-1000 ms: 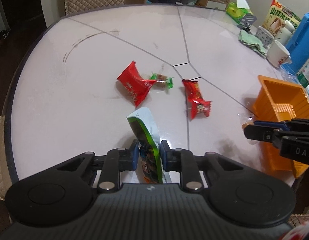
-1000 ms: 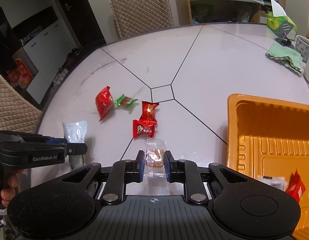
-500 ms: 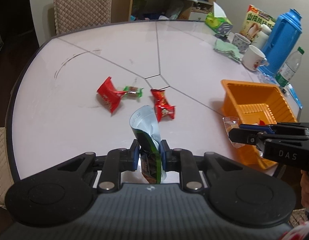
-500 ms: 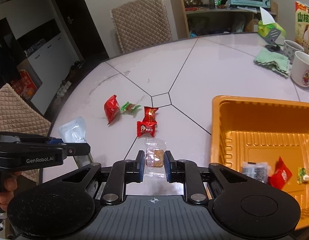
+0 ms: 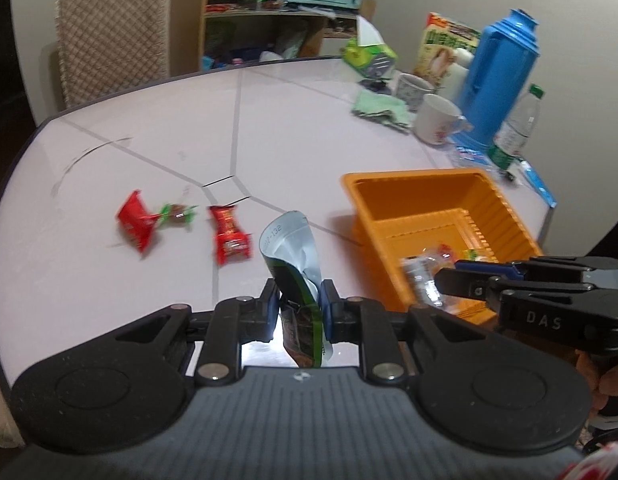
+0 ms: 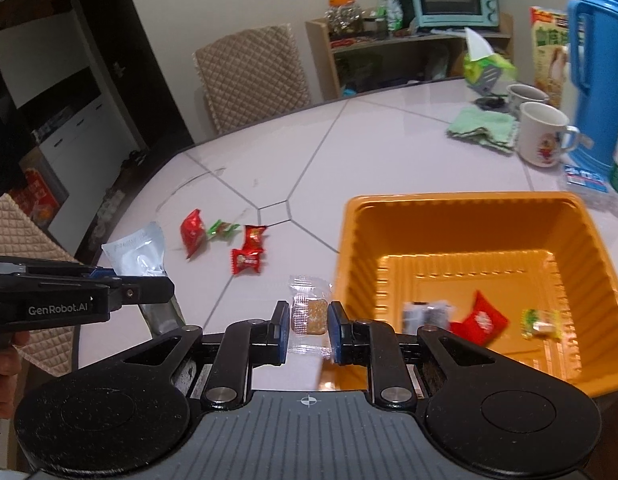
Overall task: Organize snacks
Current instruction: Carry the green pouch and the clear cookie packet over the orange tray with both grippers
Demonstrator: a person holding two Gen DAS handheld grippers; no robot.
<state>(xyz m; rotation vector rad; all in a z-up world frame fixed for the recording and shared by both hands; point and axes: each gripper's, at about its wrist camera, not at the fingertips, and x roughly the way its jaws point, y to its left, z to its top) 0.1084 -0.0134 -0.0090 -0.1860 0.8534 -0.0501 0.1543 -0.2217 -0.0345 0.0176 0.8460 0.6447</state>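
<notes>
L gripper (image 5: 298, 312): both pads pressed onto a silver-and-green pouch (image 5: 295, 264), which stands up between the fingers, silver inner face curling fwd at the top, dark printed part hanging below the pads. Held above the near part of the white table (image 5: 149, 128). Seen from the R wrist cam the same pouch (image 6: 139, 250) shows its silver back, pinched at its lower half.

R gripper (image 6: 308, 330): narrow gap, pads closed on a clear-wrapped biscuit (image 6: 311, 312) (tan square visible through the film). Wrapper tip points fwd; it sits just left of the orange tray (image 6: 461, 208), beside its near-left corner, not over the rim. In the L cam the R gripper (image 5: 437, 286) comes in from the right w/ the clear wrapper (image 5: 423, 284) blurred against the tray's near wall (image 5: 373, 240).

Tray contents, R cam: dark/silver packet (image 6: 425, 312), red packet (image 6: 481, 318), small green-yellow candy (image 6: 541, 322), all on the floor of the tray, near side. Some motion blur here.

Loose on table, left of tray, near the center seam: red packet (image 6: 192, 232), green-wrapped candy (image 6: 223, 229) touching or just beside it, and a red twist-end packet (image 6: 249, 250) a bit nearer the camera.

Bkgd at far right edge of table: green cloth (image 6: 483, 128), white mug (image 6: 543, 140), blue thermos (image 6: 597, 64).
</notes>
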